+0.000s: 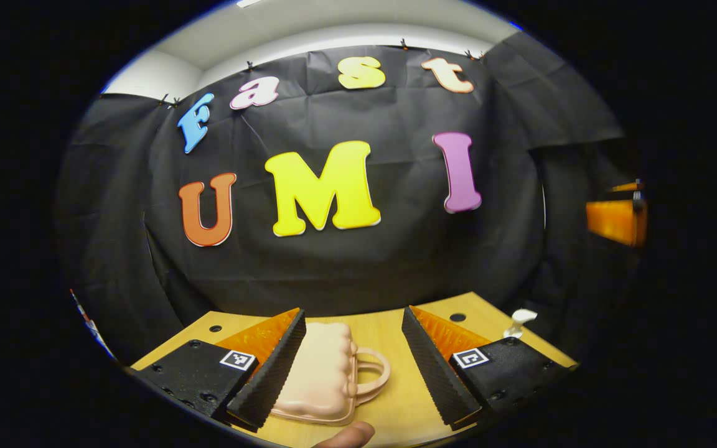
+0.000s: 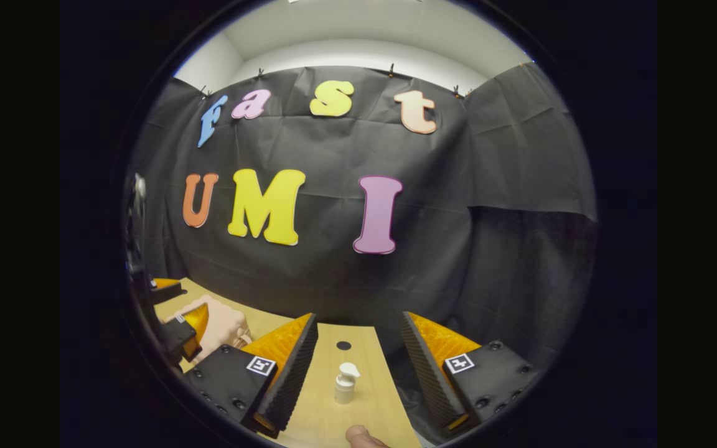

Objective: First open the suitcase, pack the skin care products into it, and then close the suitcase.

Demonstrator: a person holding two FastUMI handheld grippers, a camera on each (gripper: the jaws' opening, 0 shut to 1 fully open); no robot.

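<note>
A small pale pink suitcase with a loop handle lies closed on the wooden table, partly behind the left finger of my left gripper, which is open above it. In the right gripper view the suitcase lies at the far left. A white pump bottle stands upright on the table between the spread fingers of my open right gripper, untouched. The same bottle stands at the right edge in the left gripper view. The left gripper also hovers over the suitcase in the right gripper view.
The table has small round holes near its back edge, which meets the black cloth wall. A fingertip of the holding hand pokes in at the bottom of each view. The right gripper's side appears far right.
</note>
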